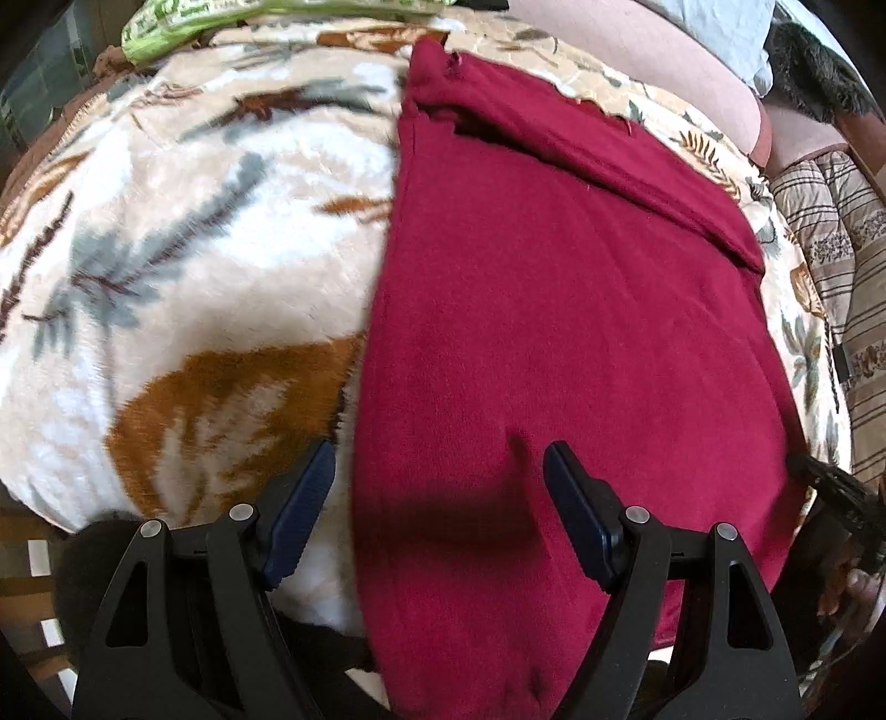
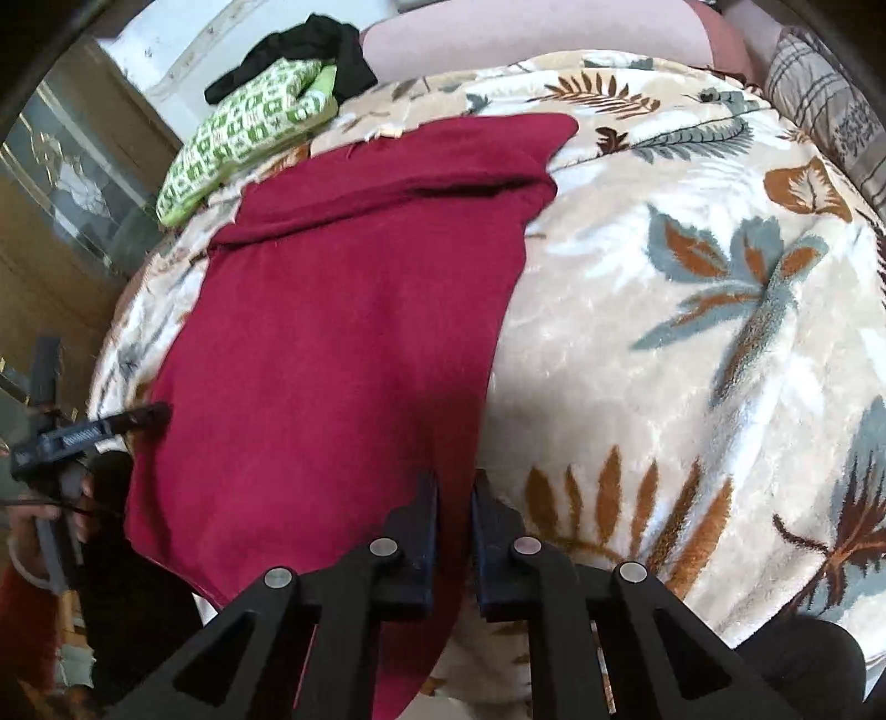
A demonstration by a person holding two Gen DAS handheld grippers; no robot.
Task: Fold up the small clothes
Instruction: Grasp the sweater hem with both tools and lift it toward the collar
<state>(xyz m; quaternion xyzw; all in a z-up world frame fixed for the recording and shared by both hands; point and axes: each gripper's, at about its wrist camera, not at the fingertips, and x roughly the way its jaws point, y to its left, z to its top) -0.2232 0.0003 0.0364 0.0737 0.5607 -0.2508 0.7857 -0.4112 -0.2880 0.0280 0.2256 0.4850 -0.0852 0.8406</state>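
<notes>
The dark red garment (image 1: 554, 310) lay spread lengthwise on the leaf-print fleece blanket (image 1: 183, 232), stretching away from both sets of fingers, with a band already turned over at its far end.

The left gripper (image 1: 440, 493) had its fingers spread wide, straddling the garment's near left edge: the left finger sat over bare blanket, the right finger over red cloth, and nothing lay between the pads. That placement suited a bite on the side edge, though whether the tips touched the fabric could not be told.

The right gripper (image 2: 455, 498) had its fingers drawn nearly together around the garment's near right edge; a strip of red showed in the narrow gap, so it appeared to be pinching that edge, probably to anchor or lift the corner for a fold.

In the right wrist view, open blanket ran broadly to the right of the fingers, giving free room to carry cloth. Beyond the fingers and to the left, a green patterned cloth (image 2: 243, 133) and a black garment (image 2: 310, 44) sat past the red piece's far end, clear of it.
</notes>
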